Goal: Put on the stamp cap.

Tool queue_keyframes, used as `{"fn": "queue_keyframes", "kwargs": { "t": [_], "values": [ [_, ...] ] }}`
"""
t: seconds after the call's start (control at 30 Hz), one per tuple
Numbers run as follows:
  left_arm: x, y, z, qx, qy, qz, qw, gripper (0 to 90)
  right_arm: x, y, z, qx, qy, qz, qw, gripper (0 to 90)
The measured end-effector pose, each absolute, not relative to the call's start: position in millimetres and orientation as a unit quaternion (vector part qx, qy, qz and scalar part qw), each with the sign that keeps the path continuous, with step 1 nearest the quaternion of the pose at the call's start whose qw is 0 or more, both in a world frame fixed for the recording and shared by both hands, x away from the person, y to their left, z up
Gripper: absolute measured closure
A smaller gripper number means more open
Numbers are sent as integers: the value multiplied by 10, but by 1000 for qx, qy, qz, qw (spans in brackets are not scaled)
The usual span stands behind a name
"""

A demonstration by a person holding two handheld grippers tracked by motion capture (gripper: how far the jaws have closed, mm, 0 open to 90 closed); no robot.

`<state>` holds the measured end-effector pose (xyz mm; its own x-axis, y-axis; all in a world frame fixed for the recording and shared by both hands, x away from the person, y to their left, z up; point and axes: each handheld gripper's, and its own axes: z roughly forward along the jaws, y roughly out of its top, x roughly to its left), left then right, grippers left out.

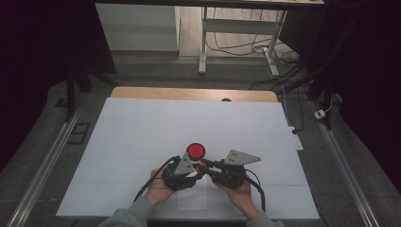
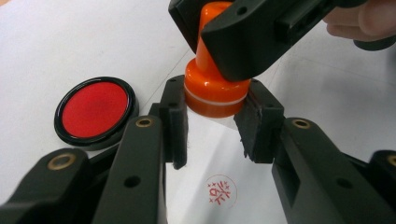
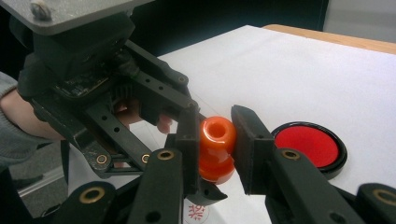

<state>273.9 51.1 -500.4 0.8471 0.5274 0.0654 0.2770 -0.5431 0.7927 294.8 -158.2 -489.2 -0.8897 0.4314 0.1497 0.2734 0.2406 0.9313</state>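
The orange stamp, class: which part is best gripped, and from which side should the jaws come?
Probably the narrow neck below the knob of the orange stamp, jaws coming in level from the side. The knob flares above the waist, so the pads cannot slip upward. The right gripper grips there now; the left gripper clamps the wider base, above a red imprint on the paper.

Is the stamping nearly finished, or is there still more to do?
One red stamp print is already on the white paper, so some stamping looks done. Right now both claws hold the orange stamp: the left claw squeezes its wide base, the right claw grips its handle. The red ink pad lies open beside it. What may be left: setting the stamp down, or perhaps another print.
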Motion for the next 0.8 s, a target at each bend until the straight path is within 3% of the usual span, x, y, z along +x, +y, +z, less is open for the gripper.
{"fn": "queue_keyframes", "kwargs": {
  "t": [0.8],
  "values": [
    [2723,503,-5015,866,226,158,417,645,2928,-1583,-4932,216,789,570,75,733]
  ]
}}
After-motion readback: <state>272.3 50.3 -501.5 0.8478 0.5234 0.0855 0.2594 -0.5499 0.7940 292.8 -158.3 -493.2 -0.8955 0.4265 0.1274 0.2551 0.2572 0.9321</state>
